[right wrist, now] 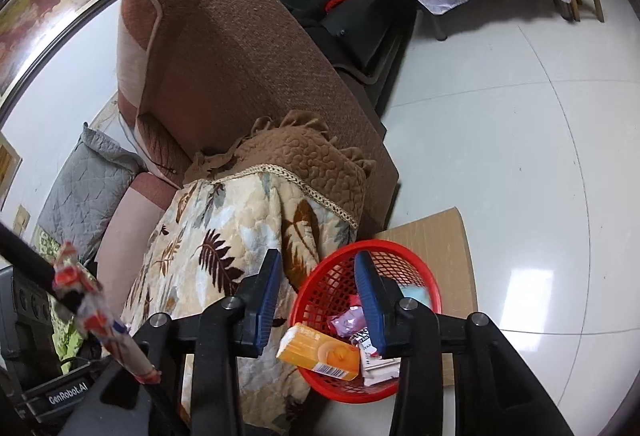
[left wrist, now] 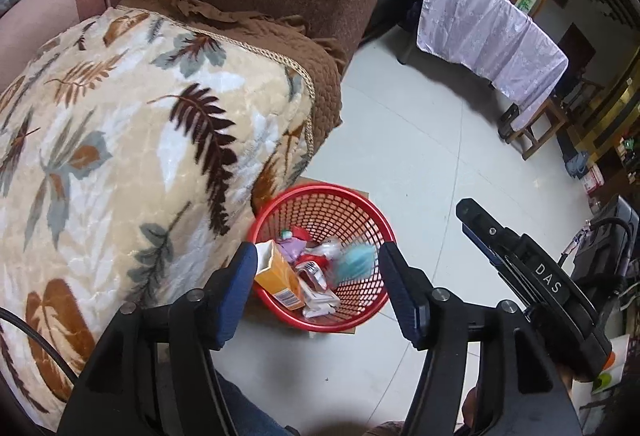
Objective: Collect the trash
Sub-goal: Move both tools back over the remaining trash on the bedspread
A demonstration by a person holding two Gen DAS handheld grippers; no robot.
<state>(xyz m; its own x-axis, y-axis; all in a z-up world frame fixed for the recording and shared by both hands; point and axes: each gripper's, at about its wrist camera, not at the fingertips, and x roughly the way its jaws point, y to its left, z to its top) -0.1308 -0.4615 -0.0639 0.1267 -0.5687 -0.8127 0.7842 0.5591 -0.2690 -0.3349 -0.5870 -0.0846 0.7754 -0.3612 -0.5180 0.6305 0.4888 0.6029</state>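
Blue-padded fingers [left wrist: 240, 276] of the left gripper [left wrist: 318, 276] stand spread apart above the red mesh basket [left wrist: 360, 204], grasping nothing. Inside the basket lie an orange carton [left wrist: 280, 280] leaning against the rim on the sofa side, a blurred teal face mask [left wrist: 356, 262] toward the opposite side, and white and red wrappers [left wrist: 318, 296] between them. The basket sits on a flat piece of cardboard [right wrist: 432, 232] on the pale tiled floor [left wrist: 420, 156], just beside the sofa's leaf-patterned blanket [left wrist: 120, 140]. The right gripper [right wrist: 320, 296] also hovers released and empty, its fingers [right wrist: 370, 300] wide, one over the basket's interior and the other over the blanket. A pink packet [right wrist: 347, 320] shows in the basket from the right wrist view. Beyond the basket, well apart, stands a table draped in a lilac cloth [left wrist: 492, 32].
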